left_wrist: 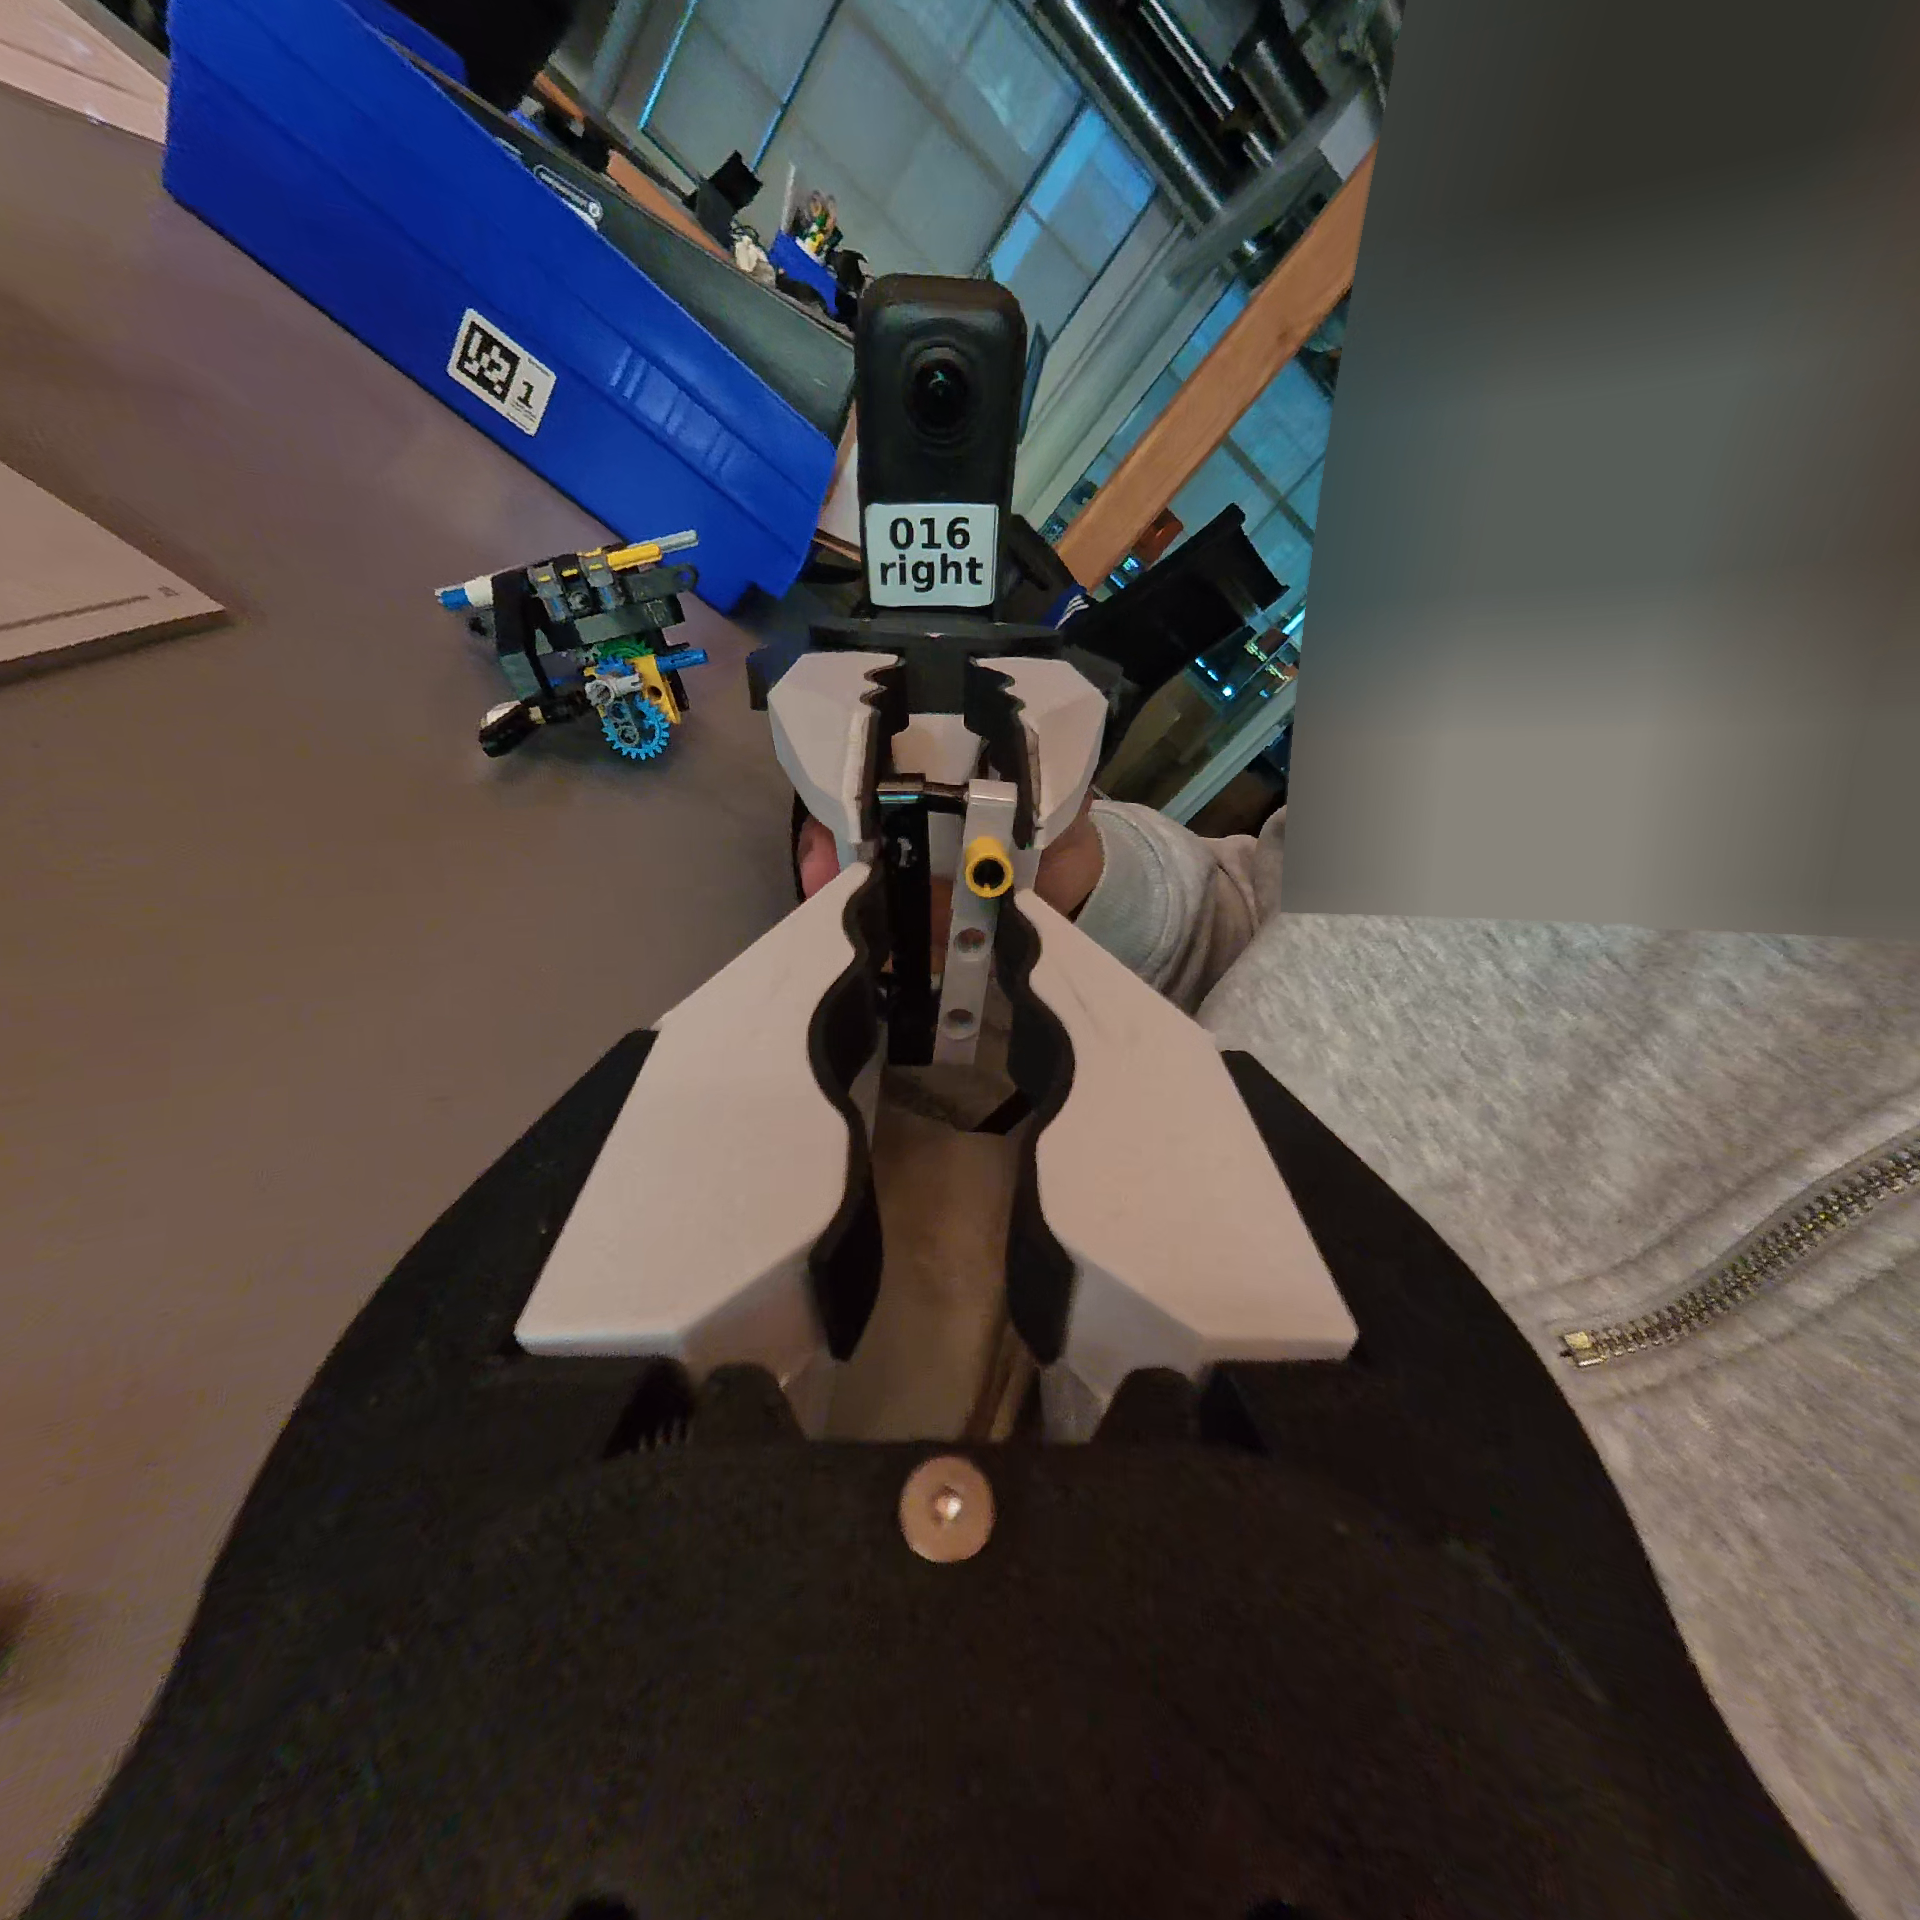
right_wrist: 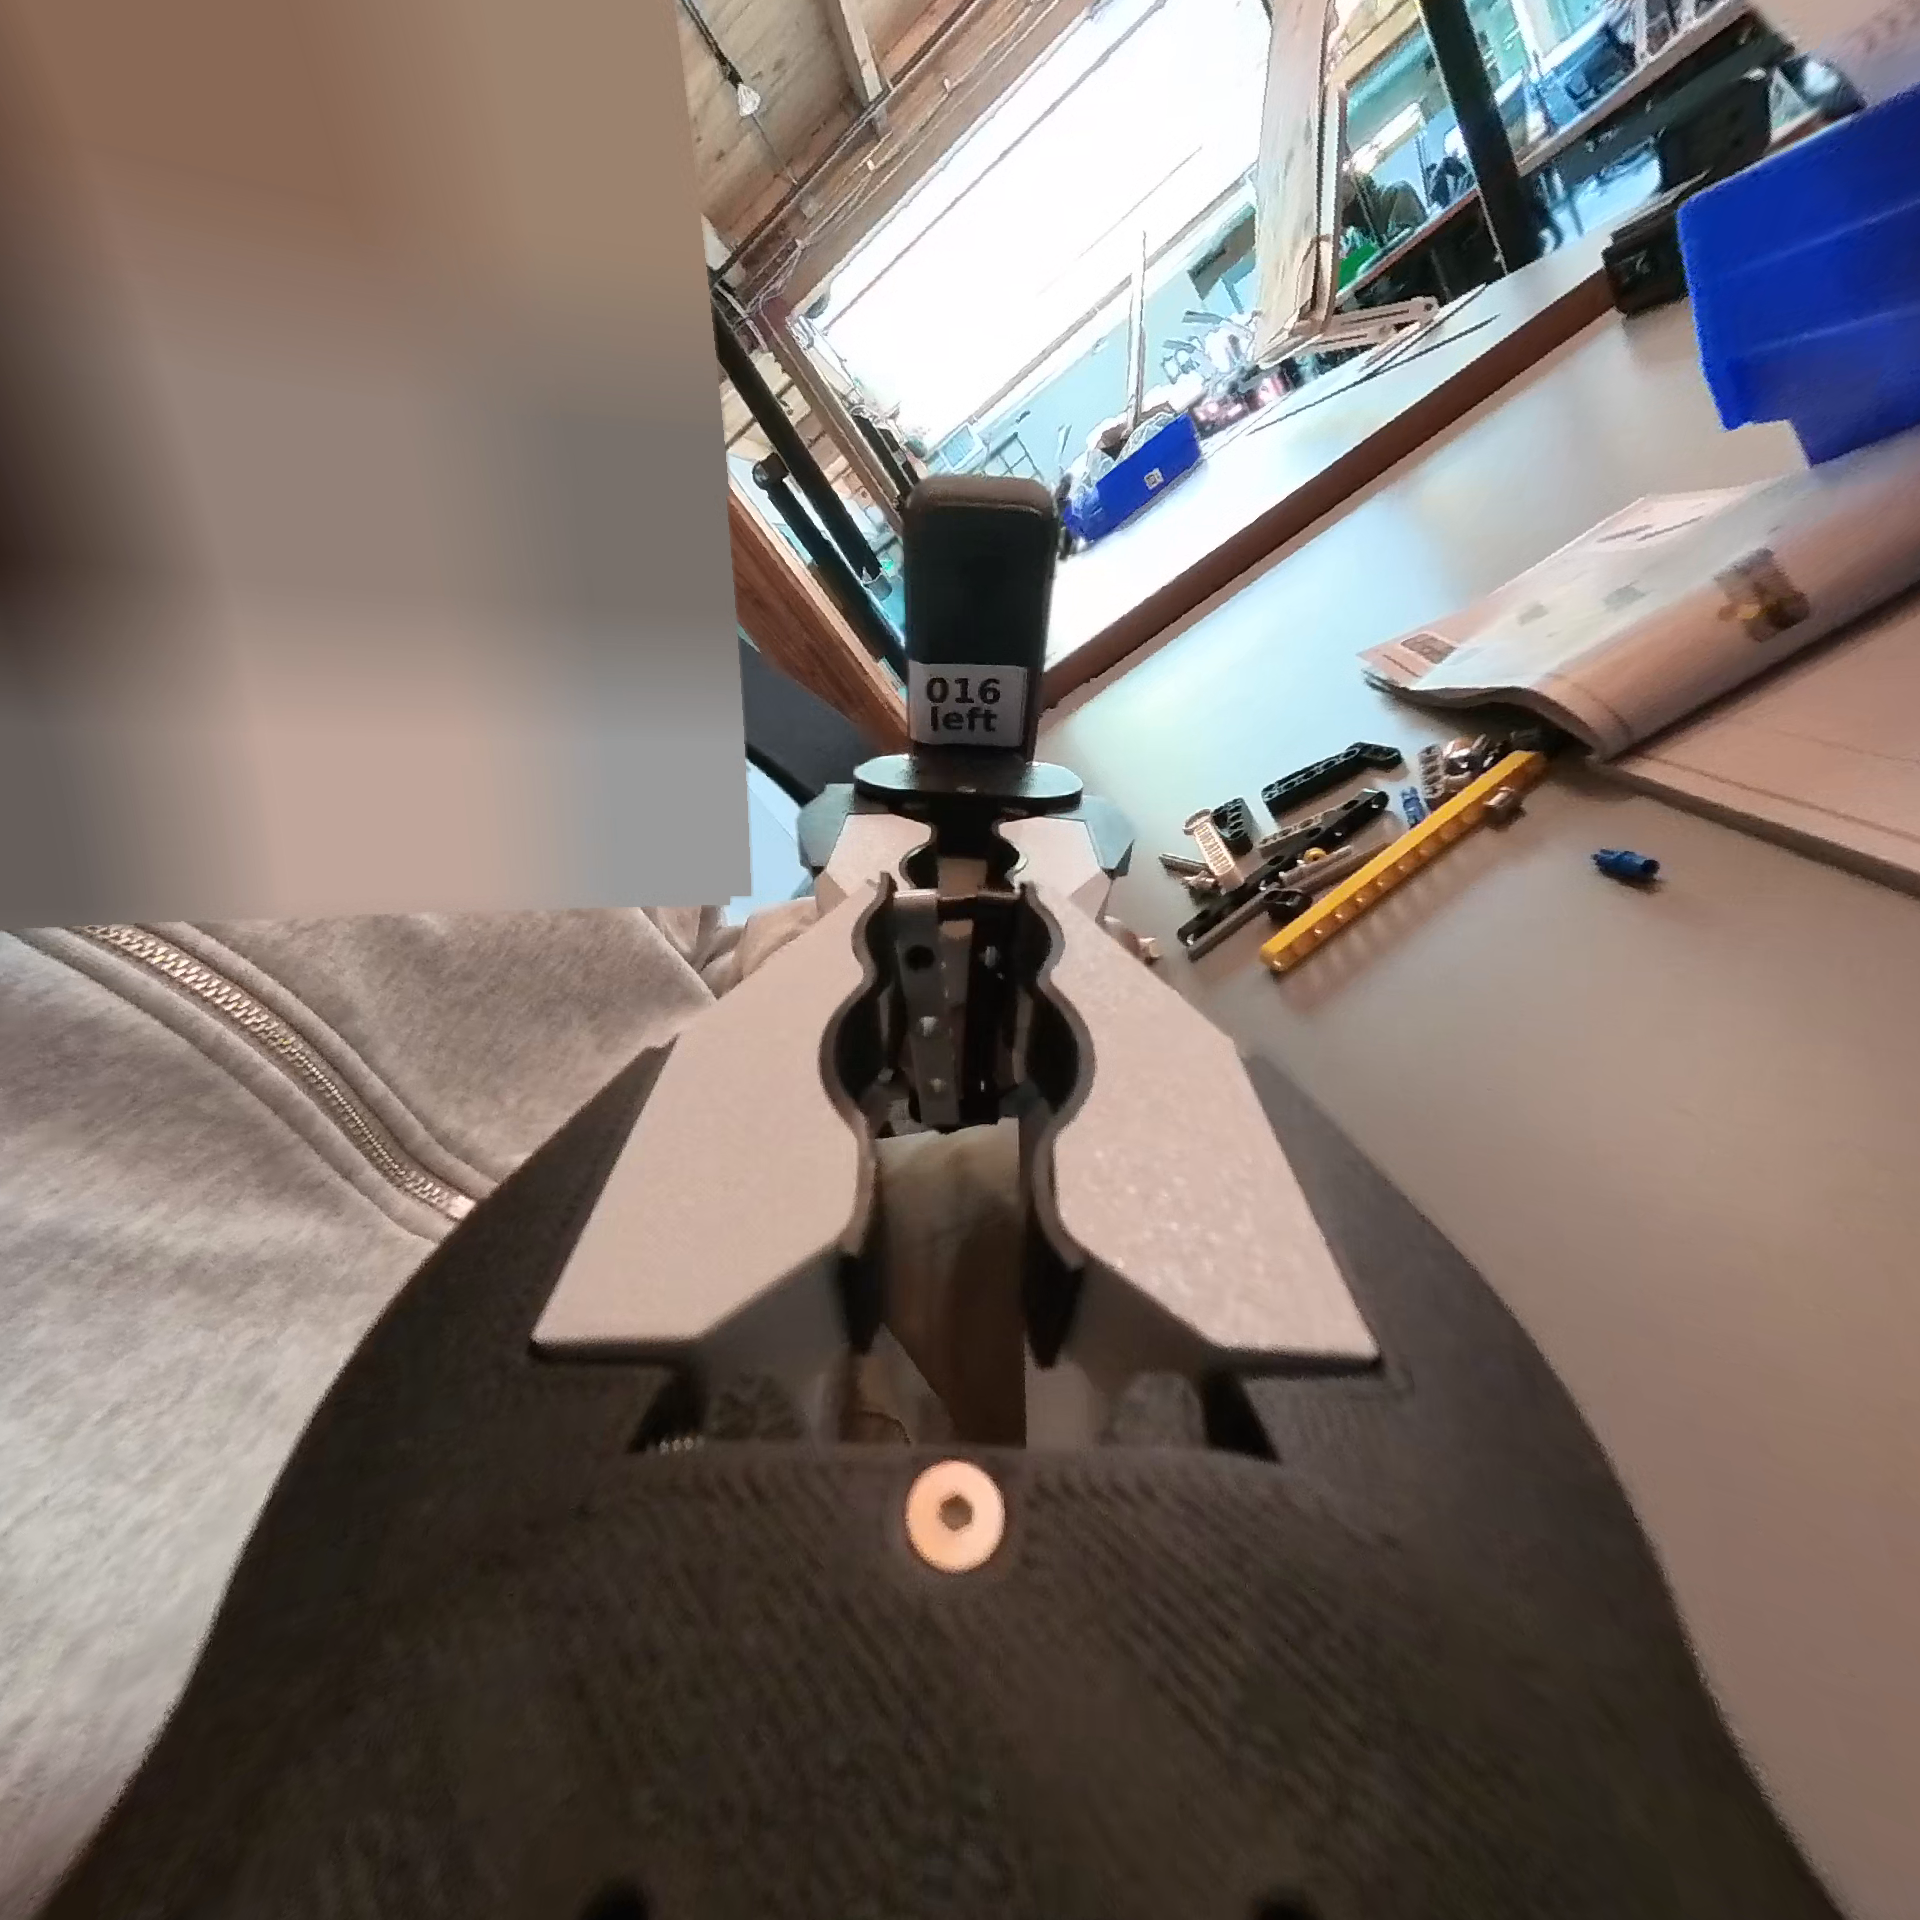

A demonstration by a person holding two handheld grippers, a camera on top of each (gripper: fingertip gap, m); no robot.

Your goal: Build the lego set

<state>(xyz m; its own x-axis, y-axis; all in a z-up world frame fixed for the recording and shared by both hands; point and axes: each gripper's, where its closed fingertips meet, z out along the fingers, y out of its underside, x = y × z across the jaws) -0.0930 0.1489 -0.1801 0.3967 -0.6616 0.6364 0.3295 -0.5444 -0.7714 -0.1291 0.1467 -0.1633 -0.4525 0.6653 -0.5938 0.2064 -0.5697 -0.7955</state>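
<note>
Two gripper face each other tip to tip above the table edge, close to a person's grey zip jacket. Between them is a small Lego piece: a black beam (left_wrist: 907, 935) and a grey beam (left_wrist: 969, 956) side by side, joined by a black axle, with a yellow pin (left_wrist: 987, 871) in the grey beam. My left gripper (left_wrist: 940, 920) is shut on its near end. My right gripper (left_wrist: 945, 800) is shut on its far end. In the right wrist view the right gripper (right_wrist: 951, 935) encloses the grey beam (right_wrist: 928, 1003) and black beam (right_wrist: 987, 997), with the left gripper (right_wrist: 961, 883) just beyond.
A partly built Lego model (left_wrist: 582, 644) with a blue gear lies on the grey table beside a blue bin (left_wrist: 468, 281). Loose black and grey parts (right_wrist: 1299, 842), a long yellow beam (right_wrist: 1392, 862), a blue pin (right_wrist: 1621, 864) and an open booklet (right_wrist: 1662, 623) lie to the right. My left and right fingertips are right by each other. Left tips and right tips are each some 15 cm from the long yellow beam (right_wrist: 1392, 862).
</note>
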